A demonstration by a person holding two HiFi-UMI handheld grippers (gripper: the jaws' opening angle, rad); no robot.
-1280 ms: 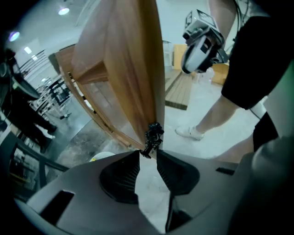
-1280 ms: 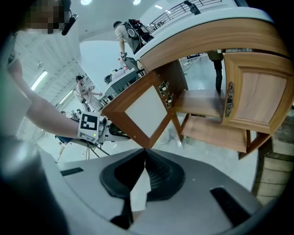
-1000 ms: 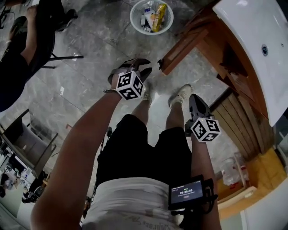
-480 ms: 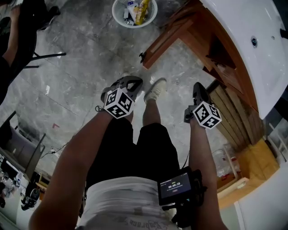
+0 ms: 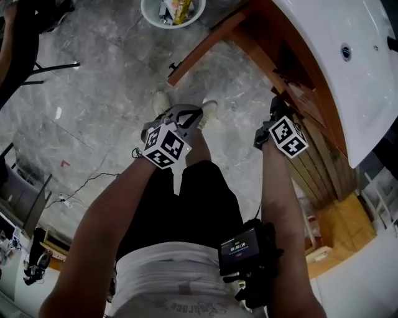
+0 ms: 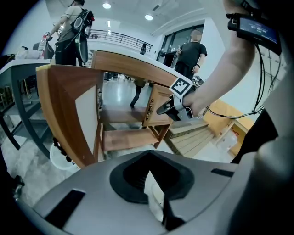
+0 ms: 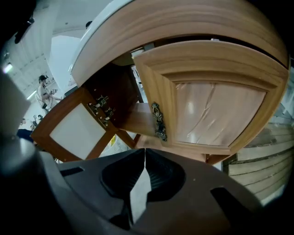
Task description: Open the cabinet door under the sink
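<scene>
The wooden cabinet stands under the white sink [image 5: 339, 68]. Its left door [image 5: 208, 43], a frame with a pale panel [image 6: 69, 114], is swung wide open. The right door [image 7: 216, 105] stands a little ajar, with an ornate metal handle [image 7: 158, 121] on its near edge. My right gripper [image 5: 277, 104] is shut and empty, just in front of that handle without touching it; the right gripper view has its shut tips [image 7: 144, 158] below the handle. My left gripper [image 5: 191, 113] is shut on nothing, held over the floor beside the open door; its shut tips [image 6: 150, 176] face the cabinet's inside shelf [image 6: 128, 137].
A white wastebasket [image 5: 166, 9] with rubbish stands on the marble floor beyond the open door. Stacked wooden slats [image 5: 323, 168] and a yellow wooden stand [image 5: 339, 227] lie right of the cabinet. A seated person [image 5: 9, 43] is at the far left; others stand further off [image 6: 190, 55].
Both grippers and the person's feet have moved closer to the cabinet. The right gripper has come up to the right door. The open left door and the wastebasket have slid towards the picture's top.
</scene>
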